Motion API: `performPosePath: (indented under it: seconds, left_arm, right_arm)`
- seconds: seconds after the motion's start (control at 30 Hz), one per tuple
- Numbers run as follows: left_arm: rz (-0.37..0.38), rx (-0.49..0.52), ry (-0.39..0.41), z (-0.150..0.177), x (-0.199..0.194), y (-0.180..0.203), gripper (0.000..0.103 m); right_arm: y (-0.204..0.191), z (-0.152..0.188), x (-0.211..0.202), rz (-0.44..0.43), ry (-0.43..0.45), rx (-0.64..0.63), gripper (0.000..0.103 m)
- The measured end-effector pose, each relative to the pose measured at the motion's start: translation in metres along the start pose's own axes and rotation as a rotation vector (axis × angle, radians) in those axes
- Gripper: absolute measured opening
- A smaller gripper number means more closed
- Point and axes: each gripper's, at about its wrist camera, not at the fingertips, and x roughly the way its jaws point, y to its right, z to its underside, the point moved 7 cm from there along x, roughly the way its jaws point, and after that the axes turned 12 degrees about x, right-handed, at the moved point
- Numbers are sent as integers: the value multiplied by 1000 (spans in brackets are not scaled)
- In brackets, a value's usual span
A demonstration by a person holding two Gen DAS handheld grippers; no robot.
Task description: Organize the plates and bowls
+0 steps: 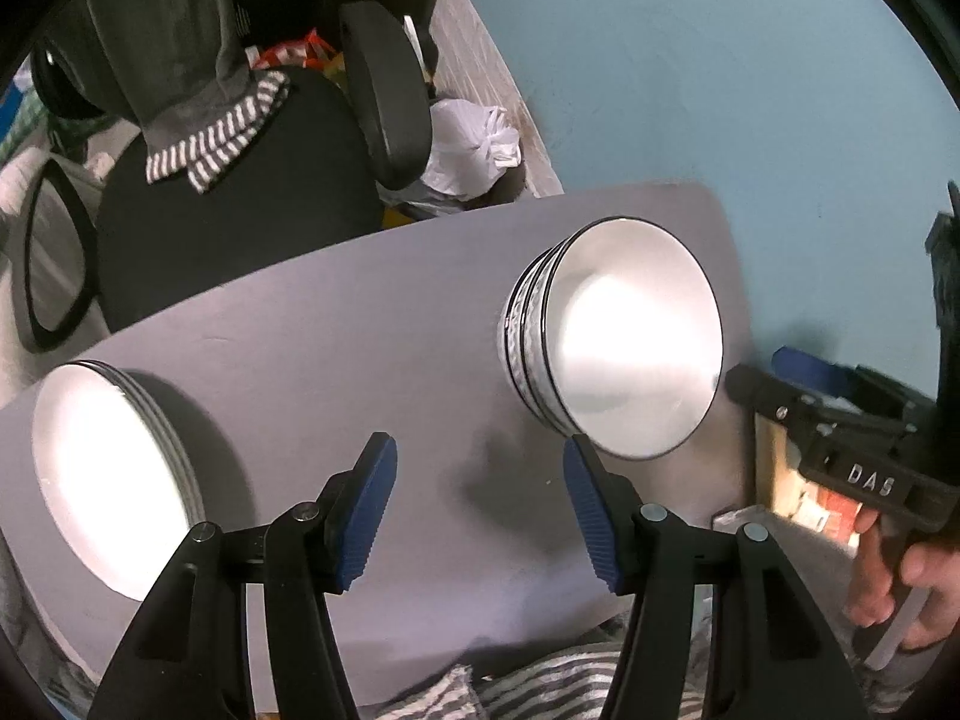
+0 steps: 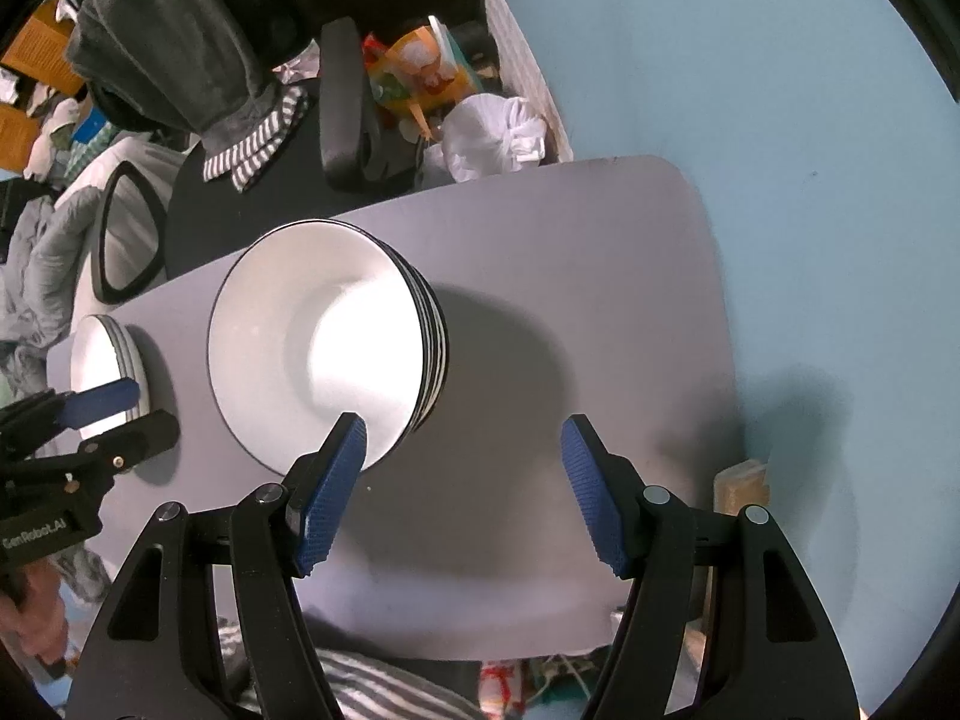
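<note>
A stack of white bowls with black rims (image 1: 624,348) stands on the grey table (image 1: 372,324); it also shows in the right wrist view (image 2: 318,342). A stack of white plates (image 1: 114,480) sits at the table's left end, small in the right wrist view (image 2: 102,372). My left gripper (image 1: 480,504) is open and empty above the table between the two stacks. My right gripper (image 2: 462,492) is open and empty, its left finger just in front of the bowls' near rim.
A black office chair (image 1: 240,192) with clothes draped on it stands behind the table. A white plastic bag (image 1: 474,144) lies by the blue wall (image 1: 720,60). Striped cloth (image 2: 372,690) lies at the table's near edge. A cardboard box (image 2: 744,480) sits at the right.
</note>
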Motion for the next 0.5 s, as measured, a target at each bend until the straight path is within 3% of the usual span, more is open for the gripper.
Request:
performPosePath:
  seconds: [0.17,0.5]
  left_arm:
    - [36,-25,-29,-8,16,4,60]
    - [33,-43,-66,-29,38,9,60]
  right_arm:
    - [2,-7,9,-23,-11,20,67]
    - [-1,-24,33,-85,-63,35,67]
